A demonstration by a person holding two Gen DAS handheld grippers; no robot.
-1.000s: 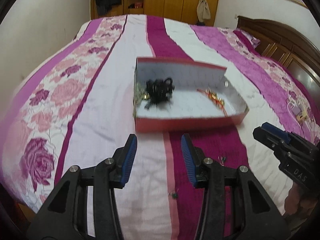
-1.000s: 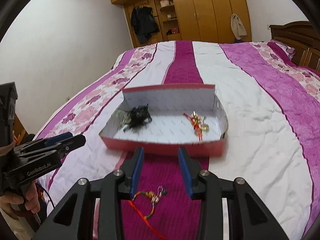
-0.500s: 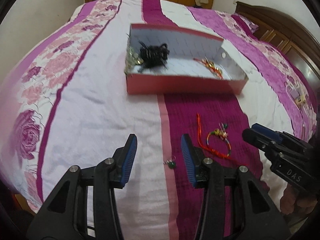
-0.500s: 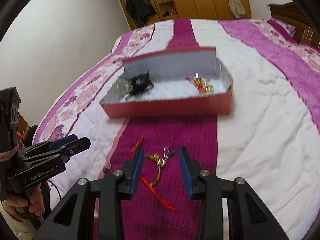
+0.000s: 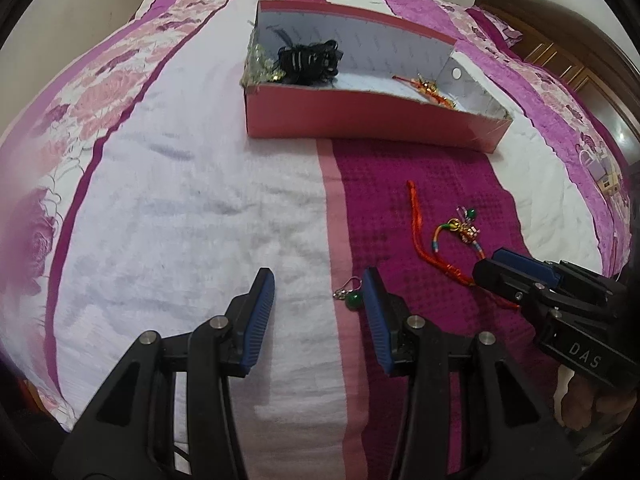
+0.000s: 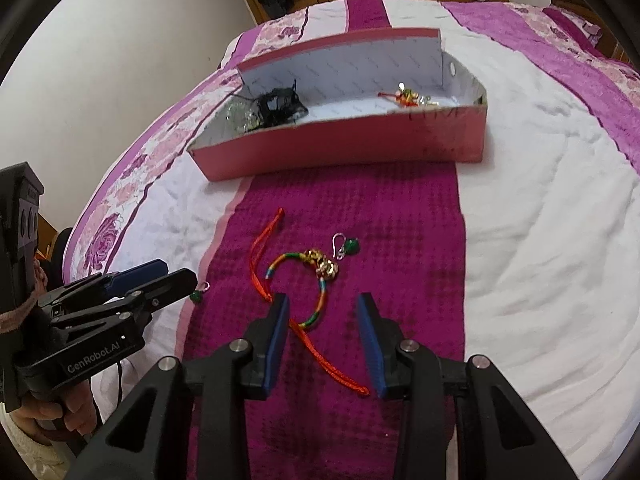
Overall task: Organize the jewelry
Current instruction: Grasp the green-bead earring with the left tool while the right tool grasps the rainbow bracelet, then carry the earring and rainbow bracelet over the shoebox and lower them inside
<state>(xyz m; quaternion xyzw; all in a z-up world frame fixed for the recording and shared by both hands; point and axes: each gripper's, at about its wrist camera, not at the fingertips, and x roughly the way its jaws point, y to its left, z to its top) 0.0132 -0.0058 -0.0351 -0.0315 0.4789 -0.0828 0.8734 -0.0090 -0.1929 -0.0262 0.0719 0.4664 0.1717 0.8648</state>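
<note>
Both grippers are seen lower and tilted further down than a second ago, so the red box [image 6: 344, 148] is pushed toward the top of each view. Open bedspread [image 5: 180, 208] is left between box and jaws, where the braided bracelet [image 6: 316, 280] and two green earrings [image 5: 352, 298] [image 6: 348, 246] lie. The left gripper [image 5: 318, 300] is held with jaws apart and empty beside one earring, possibly touching it; the right gripper [image 6: 322, 320], likewise apart, is angled over the bracelet's cord.
</note>
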